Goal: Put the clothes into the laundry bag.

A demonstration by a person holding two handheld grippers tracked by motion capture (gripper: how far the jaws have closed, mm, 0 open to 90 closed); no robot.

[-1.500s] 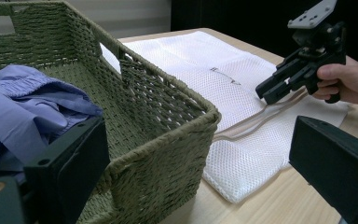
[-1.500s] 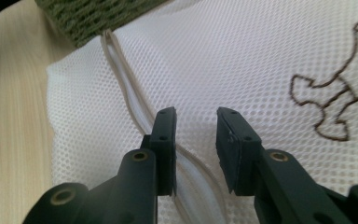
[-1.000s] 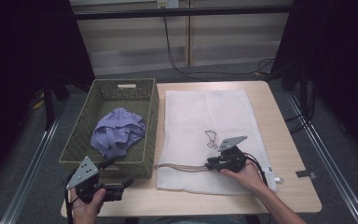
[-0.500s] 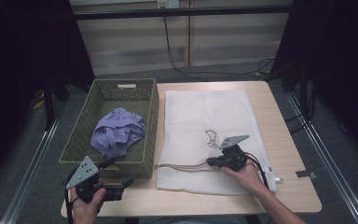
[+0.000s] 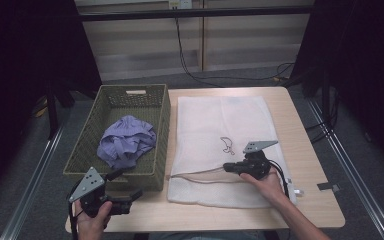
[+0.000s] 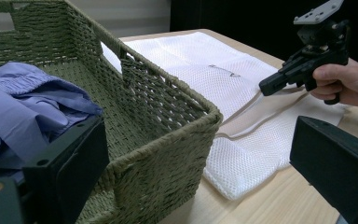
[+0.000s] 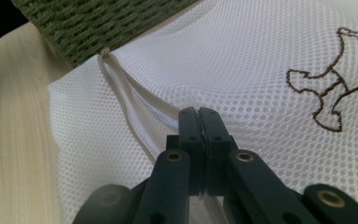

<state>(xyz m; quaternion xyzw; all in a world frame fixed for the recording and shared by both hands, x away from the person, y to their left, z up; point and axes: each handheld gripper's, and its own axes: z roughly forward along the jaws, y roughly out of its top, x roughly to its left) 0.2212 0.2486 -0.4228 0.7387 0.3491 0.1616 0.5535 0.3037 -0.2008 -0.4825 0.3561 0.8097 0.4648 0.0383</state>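
A white mesh laundry bag (image 5: 220, 125) lies flat on the table, its zip opening (image 5: 195, 175) near the front edge. My right gripper (image 5: 226, 167) rests on the bag, pointing left. Its jaws are pressed together on the upper lip of the zip opening (image 7: 121, 93), so my right gripper (image 7: 198, 112) is shut on the bag's edge. A purple garment (image 5: 127, 140) is bunched in the green woven basket (image 5: 130, 92) left of the bag. My left gripper (image 5: 127, 186) is held at the basket's near corner (image 6: 168, 140), open with nothing between its jaws.
A brown embroidered figure (image 5: 226, 145) marks the middle of the bag. Bare wood shows in front of the bag (image 5: 205, 215) and along the table's right edge (image 5: 305, 150). A black cable (image 5: 185, 60) hangs behind the table.
The right gripper's tip has narrowed at the zip opening and shifted very slightly. The left hand and the basket have not moved.
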